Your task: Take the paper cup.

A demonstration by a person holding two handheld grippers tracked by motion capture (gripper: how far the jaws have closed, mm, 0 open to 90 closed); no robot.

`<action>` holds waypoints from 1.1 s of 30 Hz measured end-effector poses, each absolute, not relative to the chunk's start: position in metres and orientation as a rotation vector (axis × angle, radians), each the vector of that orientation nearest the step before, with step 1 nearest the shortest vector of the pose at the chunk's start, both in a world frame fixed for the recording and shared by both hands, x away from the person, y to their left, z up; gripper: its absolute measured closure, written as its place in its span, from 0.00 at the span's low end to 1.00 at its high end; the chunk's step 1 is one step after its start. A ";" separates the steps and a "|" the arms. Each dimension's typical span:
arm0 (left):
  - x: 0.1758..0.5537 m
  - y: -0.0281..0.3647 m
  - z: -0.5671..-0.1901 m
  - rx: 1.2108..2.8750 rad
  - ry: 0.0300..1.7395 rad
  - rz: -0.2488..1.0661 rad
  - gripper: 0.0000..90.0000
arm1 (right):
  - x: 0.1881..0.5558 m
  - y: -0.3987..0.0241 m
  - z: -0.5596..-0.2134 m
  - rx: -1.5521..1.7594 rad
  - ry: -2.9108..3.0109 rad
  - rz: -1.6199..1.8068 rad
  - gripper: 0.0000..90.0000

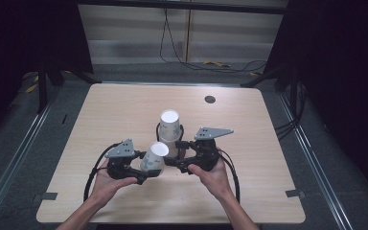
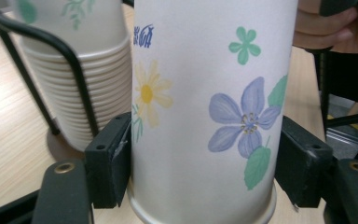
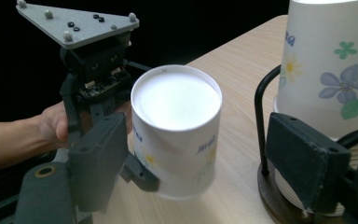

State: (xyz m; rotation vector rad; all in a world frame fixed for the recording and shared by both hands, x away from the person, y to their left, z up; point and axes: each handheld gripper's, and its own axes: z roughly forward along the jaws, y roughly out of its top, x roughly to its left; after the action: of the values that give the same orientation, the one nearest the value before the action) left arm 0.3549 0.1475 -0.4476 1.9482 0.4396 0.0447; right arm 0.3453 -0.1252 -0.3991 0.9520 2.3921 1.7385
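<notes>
Landmark is the cup stack [image 1: 170, 125] — upside-down flowered paper cups in a black wire holder [image 3: 261, 100] on a round dark base, sitting near the middle of the tabletop [image 1: 249, 187]. Left gripper [image 1: 146, 173] sits just in front of the stack, on the person's side and a bit left; it pinches a single paper cup [image 1: 154, 157], jaws pressed on opposite sides of the cup wall, as seen in the left gripper view [image 2: 205, 116]. That cup is upside-down too, white bottom facing up and tilted, lifted off the tabletop, close beside the stack but whether it touches is unclear. Same print as the stack: blue flower, yellow daisy, green leaves, blue lettering. Right gripper [image 1: 184, 143] is just right of the stack's lower part, with its jaws spread; one jaw is by the holder base and the other is near the held cup [image 3: 176, 130], gripping nothing. Whether either jaw touches the holder is hard to tell. Both hands come in from the near edge, left hand [image 1: 106, 179] and right hand [image 1: 212, 175] well in front of the stack. A grey triangular plate [image 3: 77, 21] tops the left gripper.
</notes>
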 end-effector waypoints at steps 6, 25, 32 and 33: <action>0.354 0.148 -0.446 1.990 0.430 0.032 0.33 | 0.345 -0.124 -0.401 0.926 2.434 1.699 0.22; 0.353 0.138 -0.446 2.094 0.426 0.066 0.33 | 0.347 -0.127 -0.407 0.855 2.610 1.554 0.17; 0.355 0.136 -0.444 2.128 0.412 0.066 0.33 | 0.345 -0.124 -0.411 0.816 2.680 1.423 0.18; 0.355 0.135 -0.443 2.150 0.404 0.070 0.33 | 0.345 -0.124 -0.411 0.816 2.680 1.423 0.18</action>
State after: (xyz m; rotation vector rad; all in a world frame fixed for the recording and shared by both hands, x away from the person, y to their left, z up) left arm 0.3550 0.1350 -0.4430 2.1501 0.4037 0.0701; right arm 0.3454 -0.1241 -0.4110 0.8159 2.6804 1.4226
